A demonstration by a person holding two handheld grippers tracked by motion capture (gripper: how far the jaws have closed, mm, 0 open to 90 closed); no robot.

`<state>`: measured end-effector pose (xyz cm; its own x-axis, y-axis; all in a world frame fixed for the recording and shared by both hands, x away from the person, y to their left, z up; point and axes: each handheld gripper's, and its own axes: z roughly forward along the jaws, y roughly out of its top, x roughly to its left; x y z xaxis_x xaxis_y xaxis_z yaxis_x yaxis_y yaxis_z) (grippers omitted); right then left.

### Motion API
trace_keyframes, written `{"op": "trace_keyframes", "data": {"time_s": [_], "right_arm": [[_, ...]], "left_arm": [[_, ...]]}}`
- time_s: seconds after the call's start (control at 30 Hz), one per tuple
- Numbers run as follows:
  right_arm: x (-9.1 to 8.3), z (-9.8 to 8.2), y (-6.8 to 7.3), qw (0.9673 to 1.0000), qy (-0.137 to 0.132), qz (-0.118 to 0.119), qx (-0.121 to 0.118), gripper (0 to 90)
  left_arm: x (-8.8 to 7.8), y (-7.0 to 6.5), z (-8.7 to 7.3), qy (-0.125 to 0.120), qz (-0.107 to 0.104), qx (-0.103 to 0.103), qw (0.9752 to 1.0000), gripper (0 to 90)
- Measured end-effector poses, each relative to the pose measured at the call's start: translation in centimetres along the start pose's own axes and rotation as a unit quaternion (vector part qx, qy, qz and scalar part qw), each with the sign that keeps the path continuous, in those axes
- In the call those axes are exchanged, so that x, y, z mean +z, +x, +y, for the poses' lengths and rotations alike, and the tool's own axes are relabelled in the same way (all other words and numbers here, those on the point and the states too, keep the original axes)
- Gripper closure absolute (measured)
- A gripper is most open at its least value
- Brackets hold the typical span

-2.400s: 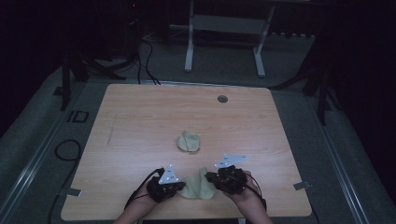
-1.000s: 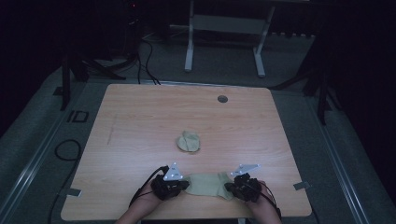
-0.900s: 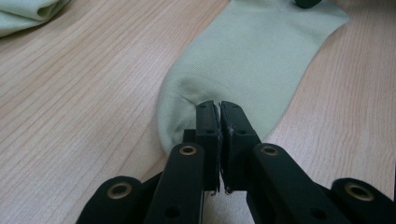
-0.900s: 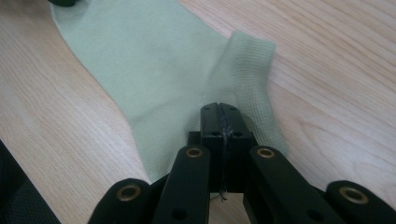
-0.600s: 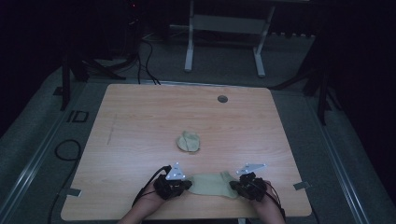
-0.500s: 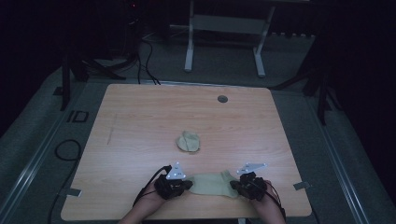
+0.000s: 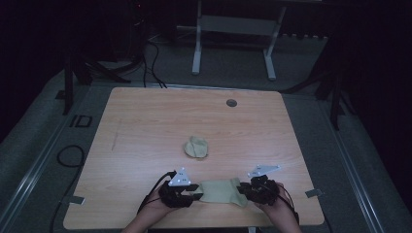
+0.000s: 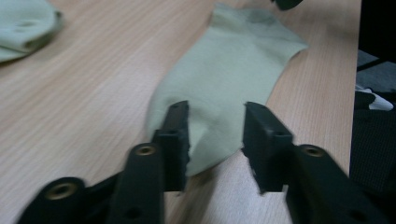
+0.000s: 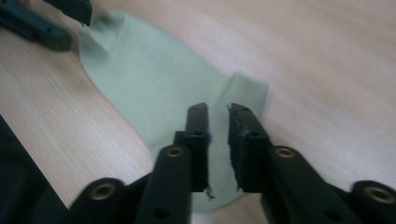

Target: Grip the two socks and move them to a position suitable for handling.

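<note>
Two pale green socks lie on the wooden worktop (image 7: 145,126). One sock (image 7: 221,191) is spread flat near the front edge, stretched between two grippers; the other, a balled sock (image 7: 196,147), sits near the middle, well apart from it. The left gripper (image 7: 190,195) rests at the flat sock's left end, its fingers (image 8: 175,135) apart with the fabric edge lying between them. The right gripper (image 7: 245,191) is at the opposite end, fingers (image 9: 198,140) nearly together but with a narrow gap showing over the sock. A small round grommet (image 7: 231,102) sits near the worktop's far edge.
</note>
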<state>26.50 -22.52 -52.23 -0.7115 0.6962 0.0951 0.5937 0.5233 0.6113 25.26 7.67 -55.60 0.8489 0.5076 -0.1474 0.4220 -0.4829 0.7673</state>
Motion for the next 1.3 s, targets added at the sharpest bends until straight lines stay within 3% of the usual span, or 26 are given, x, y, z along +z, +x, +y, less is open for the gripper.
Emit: {"op": "trace_keyframes", "data": {"time_s": [0.27, 0.67, 0.93, 1.1, 1.3], "right_arm": [[-0.6, 2.8, -0.1, 0.9996, -0.022, -0.004, -0.014, 57.7], [1.3, 7.0, -0.9, 0.9994, -0.021, -0.01, -0.028, 53.1], [3.6, 11.3, -0.4, 0.9988, -0.014, -0.005, -0.046, 53.4], [5.4, 13.6, 0.0, 0.9989, -0.009, 0.004, -0.045, 55.4], [8.3, 16.0, 0.9, 0.9985, 0.009, -0.002, -0.054, 55.3]], "left_arm": [[-1.8, 0.6, -1.2, -0.002, 0.024, -0.015, 0.9996, 52.8], [-3.7, 1.3, -3.1, -0.007, 0.035, -0.036, 0.9987, 52.9], [-4.7, 1.6, -4.8, -0.01, 0.034, -0.05, 0.9981, 52.8], [-4.6, 1.7, -5.0, -0.01, 0.034, -0.054, 0.9979, 52.9], [-4.6, 1.6, -5.0, -0.009, 0.035, -0.049, 0.9981, 52.9]]}}
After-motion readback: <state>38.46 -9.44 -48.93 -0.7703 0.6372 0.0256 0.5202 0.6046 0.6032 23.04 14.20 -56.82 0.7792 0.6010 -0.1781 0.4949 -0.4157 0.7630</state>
